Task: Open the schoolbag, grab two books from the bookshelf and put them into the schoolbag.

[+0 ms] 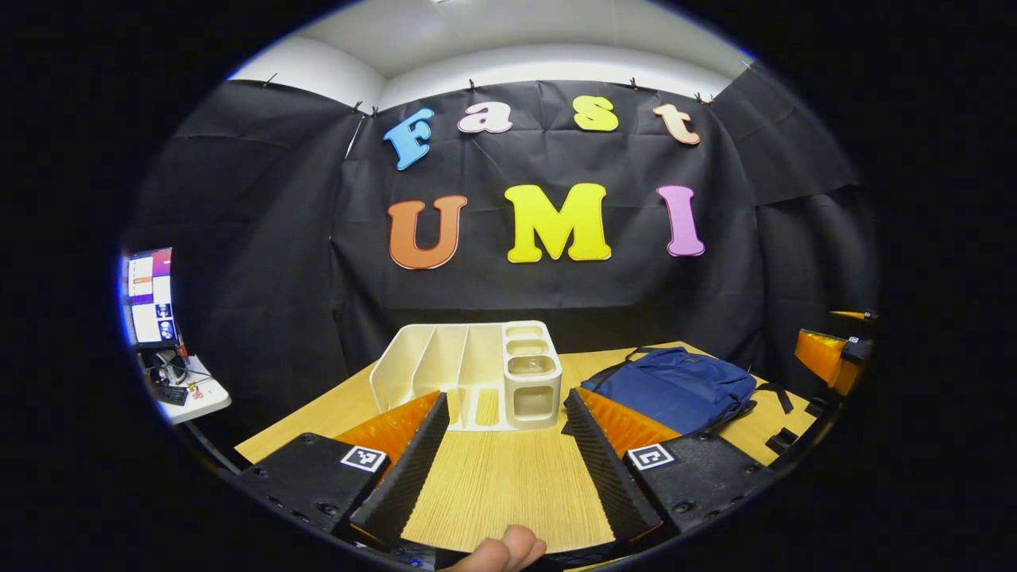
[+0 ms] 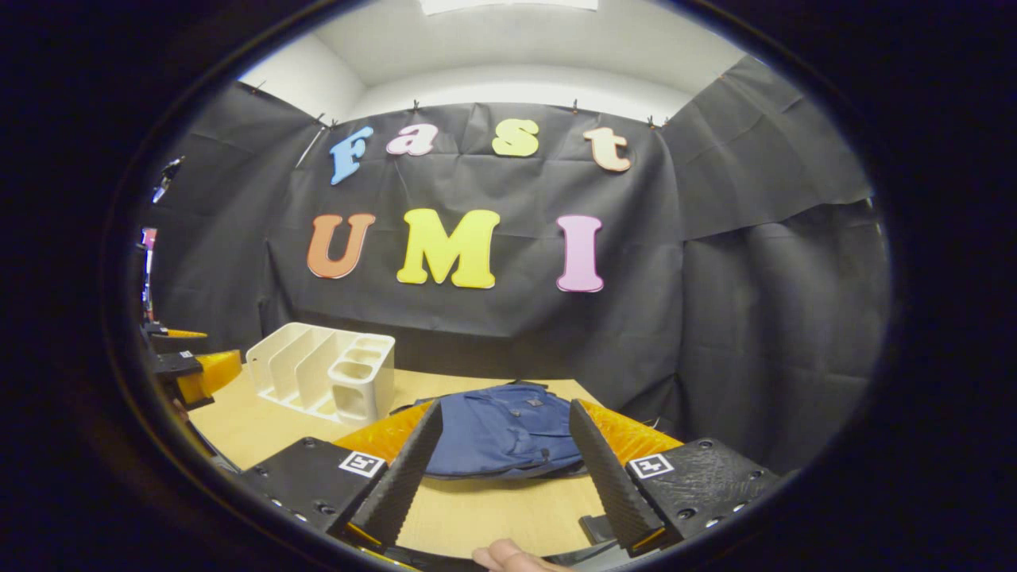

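Wooden table [image 2: 493, 508] lying bare | schoolbag [image 2: 504, 433] sitting soft, floppy at 12 o'clock; taking zipper pull first | left gripper [image 1: 504, 469], right gripper [image 2: 496, 469] both gaping wide, holding nothing

The light wood-grain surface [image 1: 508, 477] carries two things. A cream bookshelf [image 1: 469, 373] with upright dividers and small stacked compartments stands at the far left, its slots bare. A dark blue schoolbag [image 1: 675, 385] lies flat to its right, closed, its black straps [image 1: 775, 397] trailing onto the wood at the right edge.
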A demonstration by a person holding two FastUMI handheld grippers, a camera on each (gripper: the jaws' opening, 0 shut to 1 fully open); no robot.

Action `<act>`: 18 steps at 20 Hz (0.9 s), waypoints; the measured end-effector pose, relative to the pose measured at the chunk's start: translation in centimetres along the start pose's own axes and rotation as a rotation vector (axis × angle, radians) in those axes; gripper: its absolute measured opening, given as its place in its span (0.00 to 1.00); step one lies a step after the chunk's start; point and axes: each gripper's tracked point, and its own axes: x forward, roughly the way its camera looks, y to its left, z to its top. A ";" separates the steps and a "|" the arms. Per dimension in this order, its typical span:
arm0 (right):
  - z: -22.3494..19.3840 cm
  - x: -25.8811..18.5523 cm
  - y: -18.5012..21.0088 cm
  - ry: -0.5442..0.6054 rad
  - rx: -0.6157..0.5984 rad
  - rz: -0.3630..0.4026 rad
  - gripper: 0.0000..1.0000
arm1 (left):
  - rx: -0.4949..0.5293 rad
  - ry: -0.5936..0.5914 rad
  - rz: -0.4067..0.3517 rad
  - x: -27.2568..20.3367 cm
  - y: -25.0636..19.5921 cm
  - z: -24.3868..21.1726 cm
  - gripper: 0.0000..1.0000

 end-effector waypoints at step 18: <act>-0.1 -0.7 -1.3 -0.014 -0.021 -0.031 0.98 | -0.042 0.012 0.014 -0.1 2.2 -0.1 0.94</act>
